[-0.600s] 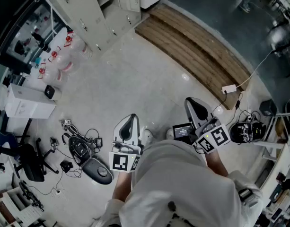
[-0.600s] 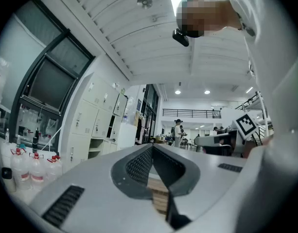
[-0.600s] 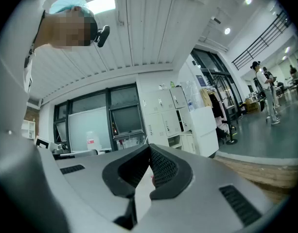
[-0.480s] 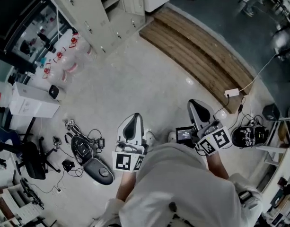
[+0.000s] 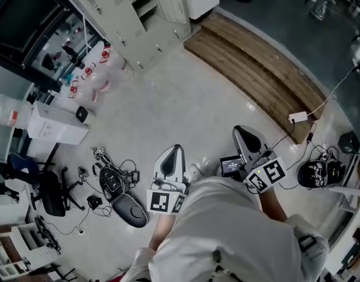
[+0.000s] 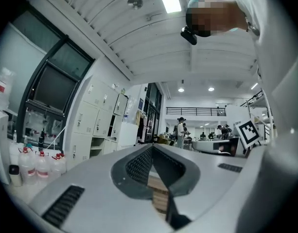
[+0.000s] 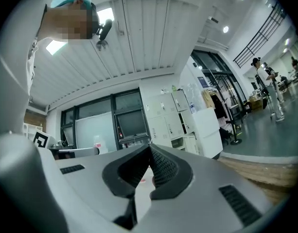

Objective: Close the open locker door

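Note:
The beige lockers stand at the top left of the head view, far across the floor. One compartment is open, with its door swung out to the right. Both grippers are held level in front of the person's body, well short of the lockers. My left gripper is shut and empty. My right gripper is also shut and holds nothing. The left gripper view shows the lockers far off at left. In the right gripper view, the lockers stand beyond the jaw tips.
Clear jugs with red caps and a white box sit by the locker row. Cables and black devices litter the floor at left, near an office chair. A wooden platform runs at right, with a power strip.
The lockers and the floor clutter have slid down and to the right in the head view. Both grippers keep their place in front of the body, still shut.

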`<state>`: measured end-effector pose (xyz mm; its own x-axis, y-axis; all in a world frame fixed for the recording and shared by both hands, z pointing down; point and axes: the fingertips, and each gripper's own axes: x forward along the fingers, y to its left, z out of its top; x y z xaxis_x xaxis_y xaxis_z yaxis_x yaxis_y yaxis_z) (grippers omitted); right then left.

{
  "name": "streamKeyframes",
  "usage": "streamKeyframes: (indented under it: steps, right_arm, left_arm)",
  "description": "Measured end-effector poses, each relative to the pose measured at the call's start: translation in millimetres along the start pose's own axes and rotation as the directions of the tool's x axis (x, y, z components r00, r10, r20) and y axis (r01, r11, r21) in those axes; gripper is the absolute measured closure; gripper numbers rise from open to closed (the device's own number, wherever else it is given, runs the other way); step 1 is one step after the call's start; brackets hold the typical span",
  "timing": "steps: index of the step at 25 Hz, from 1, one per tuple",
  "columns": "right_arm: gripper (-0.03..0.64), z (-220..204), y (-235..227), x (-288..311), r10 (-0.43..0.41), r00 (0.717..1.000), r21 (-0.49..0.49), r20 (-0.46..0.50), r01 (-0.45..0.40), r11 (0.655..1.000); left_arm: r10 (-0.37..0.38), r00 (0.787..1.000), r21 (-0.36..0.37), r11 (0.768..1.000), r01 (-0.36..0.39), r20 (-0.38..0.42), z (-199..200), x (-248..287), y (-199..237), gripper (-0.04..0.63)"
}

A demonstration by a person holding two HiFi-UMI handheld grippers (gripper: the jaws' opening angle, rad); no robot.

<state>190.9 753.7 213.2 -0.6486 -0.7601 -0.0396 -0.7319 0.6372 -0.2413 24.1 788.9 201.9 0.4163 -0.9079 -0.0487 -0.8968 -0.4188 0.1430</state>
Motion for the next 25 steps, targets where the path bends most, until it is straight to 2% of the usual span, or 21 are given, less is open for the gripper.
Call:
streamKeyframes:
  steps: [3,10,16,20,25]
  right_arm:
    - [0.589,1,1,-5,0.022,1.000,-0.005,0.002,-0.022,1.000]
    - [0.589,0,-2,-26,0.079,0.997,-0.012,-0.004,-0.079,0.997]
    - [0.589,-11,-22,-33,0.054,0.998,0.007,-0.046,-0.053,0.999]
    - [0.589,-16,-35,-23,0.031,0.997,0.016,-0.067,-0.030,0.999]
    - [0.589,-15,-52,17,0.000,0.998,0.003,-0.069,0.000,1.000]
  left_arm:
    - [0.022,1.000,-0.034,0.999,-0.022,0.007,-1,-3,-6,0.588]
    - [0.031,0.999,-0.008,0.999,-0.031,0.028,-2,1,-34,0.588]
    - [0.048,0.999,-0.011,0.999,-0.048,0.022,-14,11,-39,0.588]
    - [0.036,0.999,-0.015,0.999,-0.036,0.015,-18,28,-31,0.588]
    - [0.021,0.999,-0.022,1.000,-0.020,0.029,-14,59,3,0.588]
